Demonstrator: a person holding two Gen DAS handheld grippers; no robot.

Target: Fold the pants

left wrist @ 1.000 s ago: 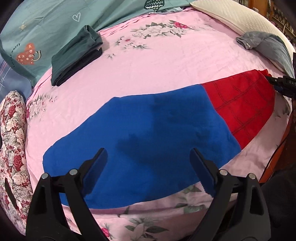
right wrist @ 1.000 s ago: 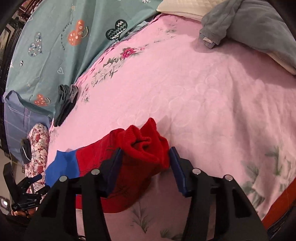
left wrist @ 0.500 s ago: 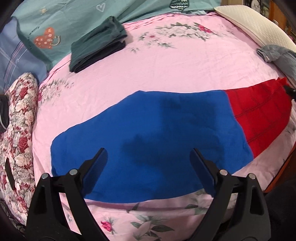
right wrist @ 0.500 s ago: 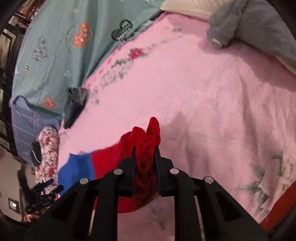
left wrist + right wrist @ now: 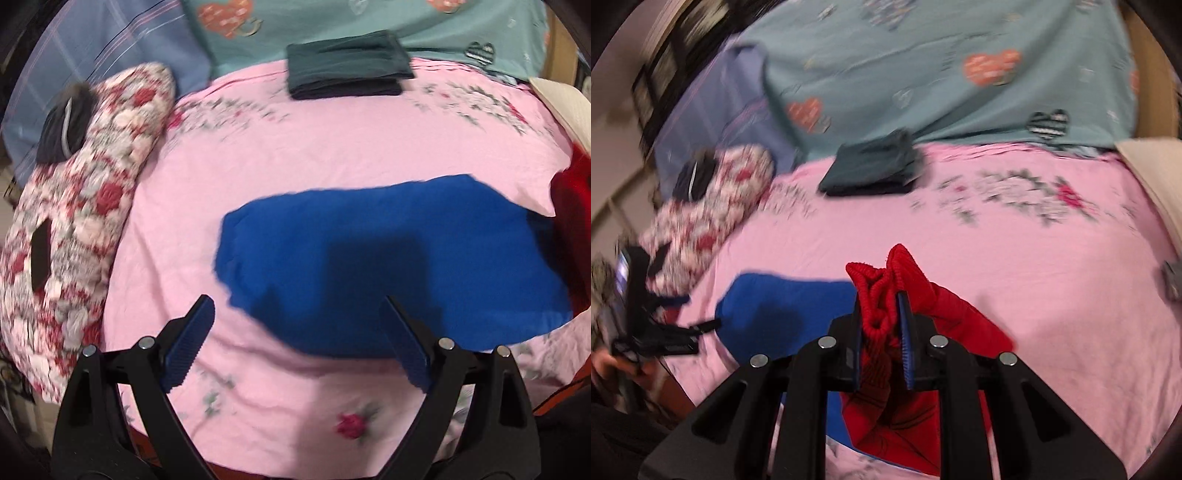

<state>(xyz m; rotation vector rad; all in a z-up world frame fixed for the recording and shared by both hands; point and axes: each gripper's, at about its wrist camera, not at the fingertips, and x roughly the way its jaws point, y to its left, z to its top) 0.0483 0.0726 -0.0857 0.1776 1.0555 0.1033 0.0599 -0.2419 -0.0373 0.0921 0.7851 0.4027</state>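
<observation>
The right gripper is clamped on the bunched red cuff end of the pants; its jaws have just been closing, and the ribbed red knit is squeezed between the blue pads and sticks up above them. Red fabric hangs below the pads and drapes away to the right over the pink bedsheet. To the left of the grip, the blue part of the pants lies flat on the sheet.

The left gripper has its jaws spread wide with nothing between them; it hovers over the near edge of the blue part of the pants, one pad above the pink sheet, the other above the blue cloth. In this view the blue section lies across the middle of the bed, and the red section rises at the far right edge of the frame.

Farther back, a folded dark green garment sits on the sheet near a teal quilt with hearts. A floral cushion lies at the left side of the bed, and a cream pillow at the right
</observation>
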